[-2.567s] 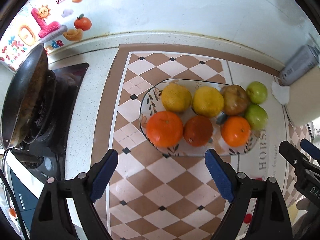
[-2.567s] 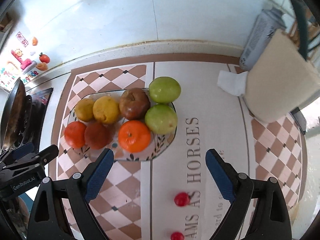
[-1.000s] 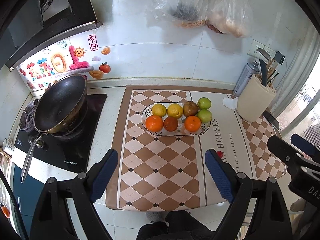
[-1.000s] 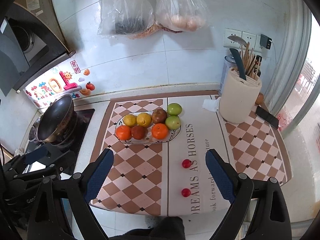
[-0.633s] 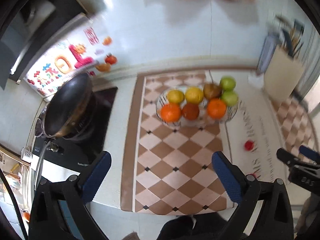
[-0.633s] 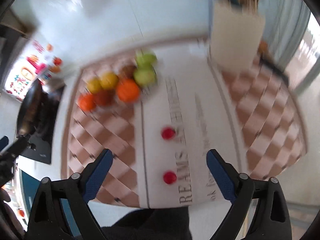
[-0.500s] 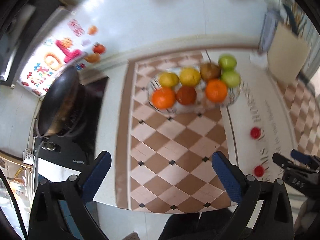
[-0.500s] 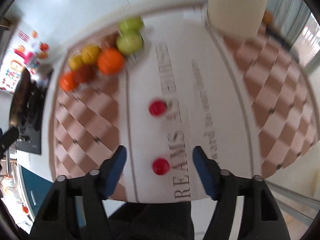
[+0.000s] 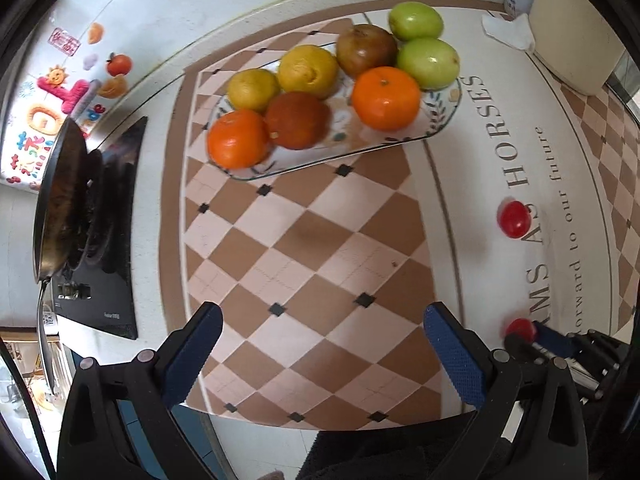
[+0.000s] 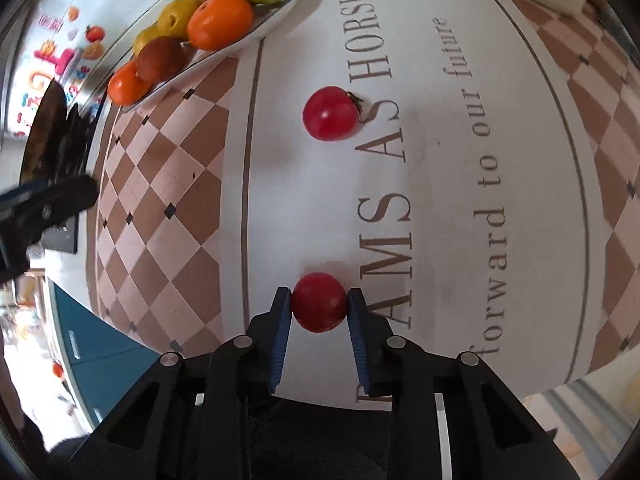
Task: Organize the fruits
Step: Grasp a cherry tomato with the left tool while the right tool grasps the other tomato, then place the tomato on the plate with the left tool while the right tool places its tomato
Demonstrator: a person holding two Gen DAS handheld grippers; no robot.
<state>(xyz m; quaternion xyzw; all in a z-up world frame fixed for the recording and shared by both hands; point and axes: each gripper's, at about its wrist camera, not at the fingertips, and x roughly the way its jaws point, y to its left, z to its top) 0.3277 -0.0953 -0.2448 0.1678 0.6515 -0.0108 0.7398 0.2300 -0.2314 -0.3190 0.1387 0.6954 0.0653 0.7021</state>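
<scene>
A patterned oval plate at the back of the checked mat holds oranges, two yellow citrus, a brown fruit and two green apples. Two small red tomatoes lie on the white lettered part of the mat. My right gripper is shut on the near tomato, a blue pad pressed against each side, down at the mat. The far tomato lies free beyond it. My left gripper hangs open over bare checked mat, nothing between its fingers. The left wrist view shows the gripped tomato at lower right.
A dark frying pan sits on a black stove at the left. A cream knife block and a crumpled tissue stand at the back right. The counter's front edge runs just below both grippers.
Both grippers dropped from high above the counter to close over the mat. The right jaws went from wide open to shut on the near tomato. The left jaws widened slightly.
</scene>
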